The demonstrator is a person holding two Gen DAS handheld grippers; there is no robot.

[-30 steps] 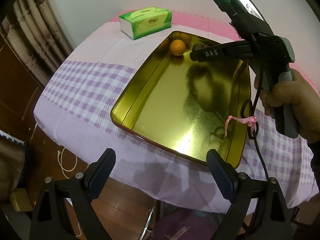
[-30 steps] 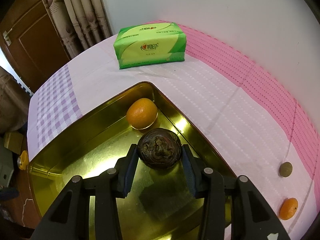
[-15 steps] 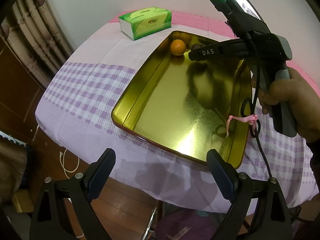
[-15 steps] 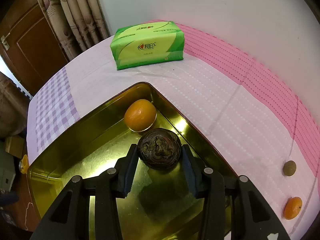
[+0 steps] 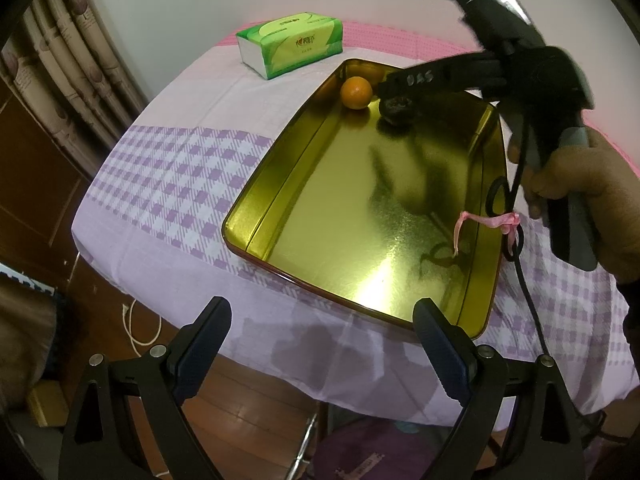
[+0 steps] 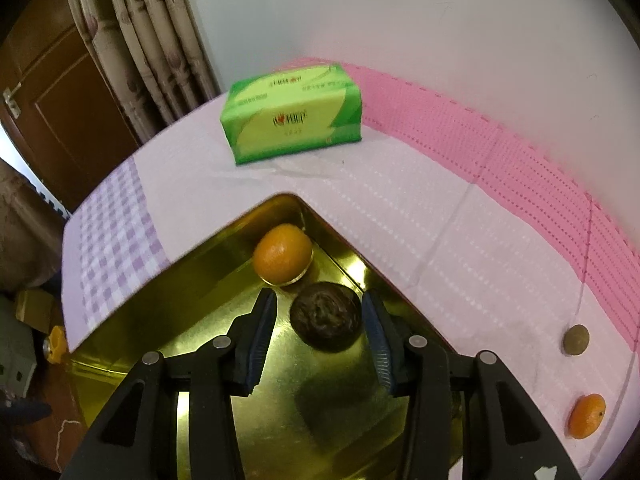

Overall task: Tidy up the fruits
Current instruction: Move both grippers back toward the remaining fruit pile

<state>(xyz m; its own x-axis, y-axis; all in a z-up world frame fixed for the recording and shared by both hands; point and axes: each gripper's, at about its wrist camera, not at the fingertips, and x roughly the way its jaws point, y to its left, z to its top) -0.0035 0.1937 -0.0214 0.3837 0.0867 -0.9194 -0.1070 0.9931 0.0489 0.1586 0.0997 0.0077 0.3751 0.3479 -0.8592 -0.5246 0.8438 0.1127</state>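
Note:
A gold metal tray [image 5: 320,216] [image 6: 192,280] lies on the table. An orange [image 6: 283,255] [image 5: 356,93] sits in its far corner. A dark wrinkled fruit [image 6: 325,317] [image 5: 395,106] rests on the tray floor beside it. My right gripper [image 6: 318,326] is open, its fingers either side of the dark fruit with gaps showing. My left gripper [image 5: 320,344] is open and empty, held off the table's near edge. A small orange [image 6: 587,416] and a round brown fruit [image 6: 576,340] lie on the cloth to the right of the tray.
A green tissue pack [image 6: 294,112] [image 5: 291,44] stands on the cloth beyond the tray, near the wall. The cloth is purple-checked [image 5: 168,176] with a pink band [image 6: 520,152]. Curtains and a wooden door are at the left.
My right gripper has opened and let go of the dark fruit, which now rests in the tray next to the orange. The gripper has lifted and tilted back. The left gripper has stayed put.

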